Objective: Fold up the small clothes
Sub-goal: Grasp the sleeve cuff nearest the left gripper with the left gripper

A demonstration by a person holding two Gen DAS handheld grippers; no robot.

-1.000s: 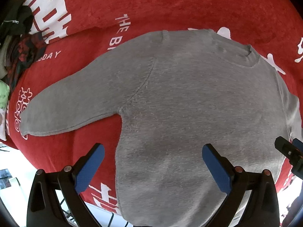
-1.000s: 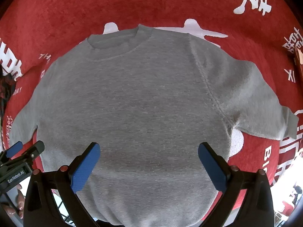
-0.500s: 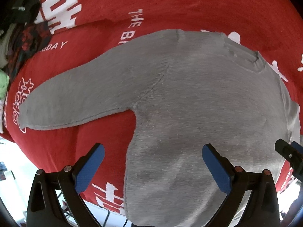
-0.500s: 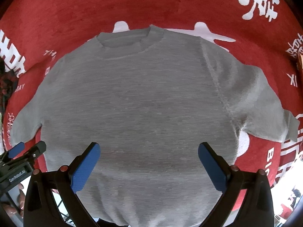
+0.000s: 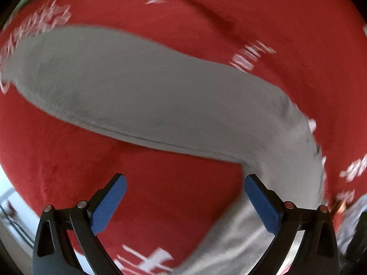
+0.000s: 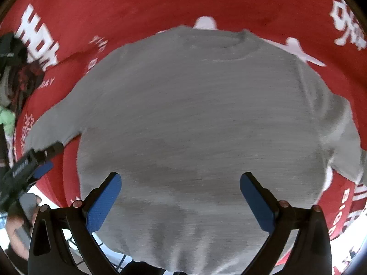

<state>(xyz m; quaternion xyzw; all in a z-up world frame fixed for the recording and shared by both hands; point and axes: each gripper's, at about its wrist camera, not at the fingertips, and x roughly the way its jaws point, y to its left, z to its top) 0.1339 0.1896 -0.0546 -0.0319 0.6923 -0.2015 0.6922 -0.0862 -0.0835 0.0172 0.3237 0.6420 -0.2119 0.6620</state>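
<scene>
A small grey sweatshirt (image 6: 195, 119) lies flat, front up, on a red cloth with white lettering (image 6: 137, 2); its collar (image 6: 220, 43) points away from me. In the left wrist view its left sleeve (image 5: 137, 96) stretches out to the left across the cloth. My left gripper (image 5: 183, 204) is open and empty, over red cloth just below that sleeve, near the armpit. It also shows in the right wrist view (image 6: 34, 160) at the left by the sleeve. My right gripper (image 6: 181, 201) is open and empty above the sweatshirt's lower body.
A pile of dark and light green clothes (image 6: 9, 87) lies at the cloth's far left. The red cloth's near edge (image 6: 55, 197) drops off to a pale floor at lower left. The sweatshirt's right sleeve (image 6: 344, 137) lies out to the right.
My left gripper has swung left, from over the sweatshirt's body to the left sleeve and armpit. My right gripper has shifted slightly left and stays open over the body.
</scene>
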